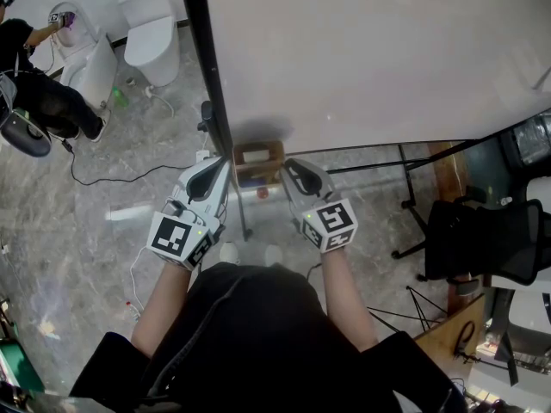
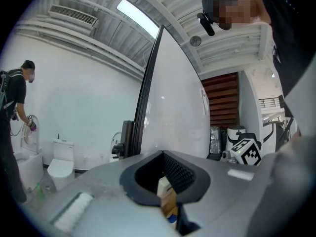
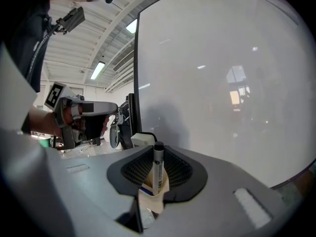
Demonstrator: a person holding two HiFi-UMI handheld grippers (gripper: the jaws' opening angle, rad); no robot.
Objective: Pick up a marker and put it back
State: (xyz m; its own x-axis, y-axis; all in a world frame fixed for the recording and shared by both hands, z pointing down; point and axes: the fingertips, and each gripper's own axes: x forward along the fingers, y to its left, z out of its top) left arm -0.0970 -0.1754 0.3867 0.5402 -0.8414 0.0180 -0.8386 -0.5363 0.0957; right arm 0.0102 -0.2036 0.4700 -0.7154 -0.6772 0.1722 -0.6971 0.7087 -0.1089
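Two grippers face the whiteboard (image 1: 370,50). My right gripper (image 1: 295,172) clamps the marker (image 3: 158,170) upright, probably for straight entry into the box (image 3: 150,198) below. My left gripper (image 1: 213,175) is closed, empty.

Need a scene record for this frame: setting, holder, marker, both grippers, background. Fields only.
setting: person standing at a whiteboard
holder: small wooden box at the board's lower edge
marker: upright, black cap up, lower end at the wooden box; whether it is inside cannot be told
right gripper: shut on marker
left gripper: level, wooden box shows between its jaws; grip cannot be told
background: second person near a toilet
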